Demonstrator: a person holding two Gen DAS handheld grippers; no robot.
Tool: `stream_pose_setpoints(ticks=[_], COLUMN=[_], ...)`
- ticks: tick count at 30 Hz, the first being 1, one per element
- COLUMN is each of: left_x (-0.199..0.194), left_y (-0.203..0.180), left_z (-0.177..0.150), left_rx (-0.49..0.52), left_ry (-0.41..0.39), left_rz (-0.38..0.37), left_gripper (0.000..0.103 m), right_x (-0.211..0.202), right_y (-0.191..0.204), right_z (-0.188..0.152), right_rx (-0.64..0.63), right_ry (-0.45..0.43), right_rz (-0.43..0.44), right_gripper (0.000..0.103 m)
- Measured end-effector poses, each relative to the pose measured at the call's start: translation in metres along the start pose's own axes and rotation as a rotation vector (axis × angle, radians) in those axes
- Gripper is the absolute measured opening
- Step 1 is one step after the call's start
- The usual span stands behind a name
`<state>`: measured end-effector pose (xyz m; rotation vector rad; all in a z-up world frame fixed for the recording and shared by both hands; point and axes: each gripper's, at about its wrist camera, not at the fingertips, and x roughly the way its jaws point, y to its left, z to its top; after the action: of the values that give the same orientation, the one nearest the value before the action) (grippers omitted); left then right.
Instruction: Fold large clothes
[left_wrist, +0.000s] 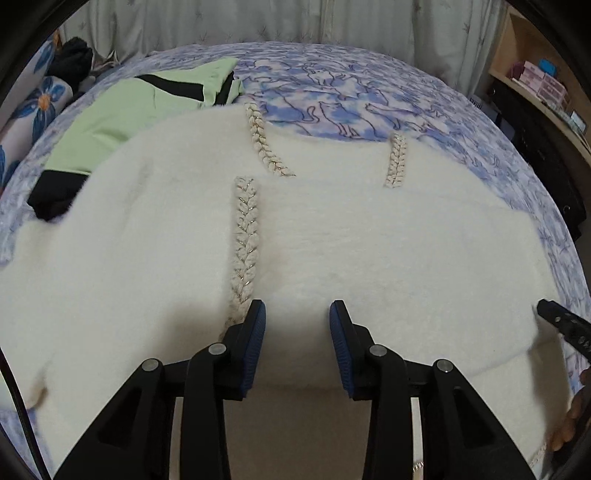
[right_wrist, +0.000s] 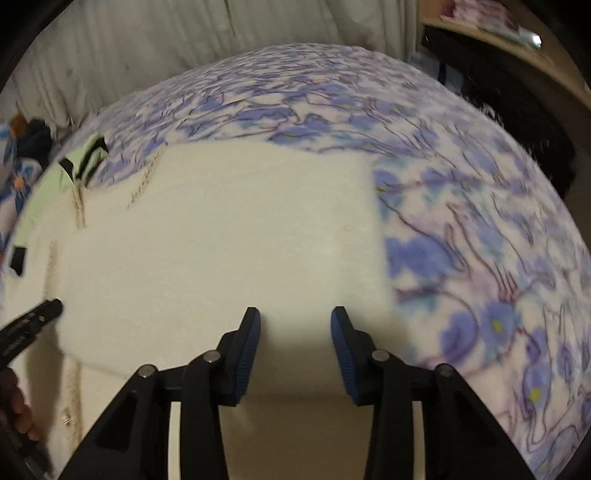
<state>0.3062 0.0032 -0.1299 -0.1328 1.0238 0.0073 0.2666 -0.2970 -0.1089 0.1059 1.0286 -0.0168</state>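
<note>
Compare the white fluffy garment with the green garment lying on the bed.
The white fluffy garment is fuzzy and carries braided trim strips; the green garment is smooth with black bands. The white one lies spread out nearest both open grippers; the green one lies farther back, to the left, its near edge tucked under the white one. Both rest on the blue cat-print bedspread.

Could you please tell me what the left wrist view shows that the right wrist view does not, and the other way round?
Only the left wrist view shows the cat outlines printed on the bedspread, the pink boxes on the shelf, and the right gripper at its edge. Only the right wrist view shows the white garment's right edge against the bedspread, and the left gripper at its edge. Both show the white garment with braided trim, the green garment, and open fingers.
</note>
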Motion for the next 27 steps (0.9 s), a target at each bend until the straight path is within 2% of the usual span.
stream_pose_setpoints(ticks=[2, 4, 5, 10, 16, 23, 27], left_x=[-0.012, -0.028, -0.034, -0.091, -0.142, -0.178, -0.198], left_y=[-0.003, -0.009, -0.011, -0.021, -0.015, 0.021, 0.059], left_z=[-0.002, -0.005, -0.007, -0.020, -0.043, -0.074, -0.094], left_rx=[-0.008, -0.015, -0.014, 0.033, 0.030, -0.018, -0.063], left_ry=[0.001, -0.012, -0.028, -0.116, -0.137, -0.127, -0.123], left_rz=[-0.015, -0.016, -0.009, 0.000, -0.002, -0.001, 0.001], left_gripper=[0.054, 0.074, 0.076, 0.076, 0.077, 0.077, 0.077], right_x=[-0.011, -0.022, -0.029, -0.057, -0.091, -0.133, -0.153], right_y=[0.002, 0.006, 0.010, 0.032, 0.058, 0.096, 0.124], right_z=[-0.003, -0.007, -0.011, -0.031, -0.053, -0.077, -0.087], right_rx=[0.006, 0.000, -0.005, -0.005, -0.023, -0.097, -0.145], right_ry=[-0.002, -0.009, -0.016, -0.020, -0.035, -0.064, -0.080], right_rz=[-0.001, 0.010, 0.022, 0.072, 0.115, 0.134, 0.142], right_gripper=[0.041, 0.041, 0.041, 0.041, 0.041, 0.041, 0.041])
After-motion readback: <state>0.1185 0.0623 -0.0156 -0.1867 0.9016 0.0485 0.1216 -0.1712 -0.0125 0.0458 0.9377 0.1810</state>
